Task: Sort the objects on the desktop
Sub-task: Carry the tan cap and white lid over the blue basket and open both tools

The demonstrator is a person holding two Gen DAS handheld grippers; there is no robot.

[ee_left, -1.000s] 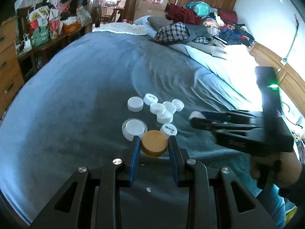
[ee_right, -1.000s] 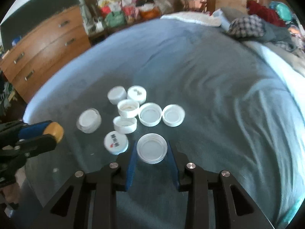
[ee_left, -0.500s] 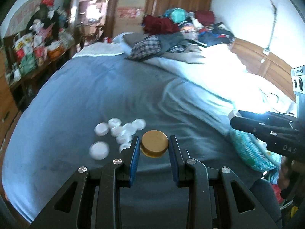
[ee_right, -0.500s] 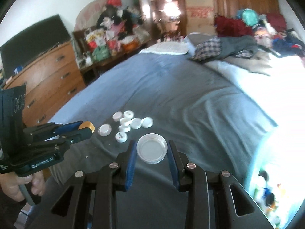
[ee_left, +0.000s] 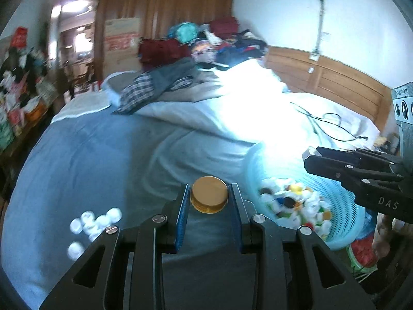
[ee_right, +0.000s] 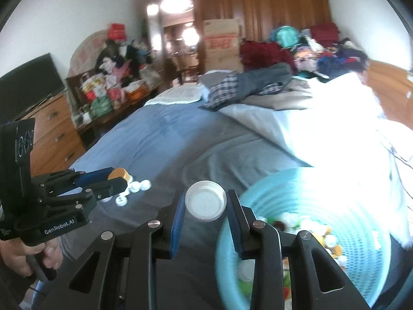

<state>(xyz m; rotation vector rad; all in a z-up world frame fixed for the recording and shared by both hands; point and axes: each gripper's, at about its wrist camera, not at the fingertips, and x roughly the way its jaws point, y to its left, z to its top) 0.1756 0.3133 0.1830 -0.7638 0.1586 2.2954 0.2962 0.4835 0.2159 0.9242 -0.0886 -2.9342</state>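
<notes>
Blue bedding [ee_left: 85,155] fills the left wrist view, and our left gripper [ee_left: 209,201] pinches an orange cap [ee_left: 209,197] flat between its blue pads, above the bed's near edge. Loose white caps [ee_left: 95,222] at lower left are smeared by blur, so we cannot count them. To the right a pale blue basket [ee_left: 343,206] of mixed caps is partly covered by the right gripper [ee_left: 308,156], whose tips alone show. From the right wrist view, our right gripper [ee_right: 205,204] clamps a white lid [ee_right: 205,201], hollow side up, just left of the basket [ee_right: 361,206] rim; the basket's lower part is cut off. Glare whitens the far sheets, and open blanket lies between the white caps [ee_right: 134,187] and the basket.
</notes>
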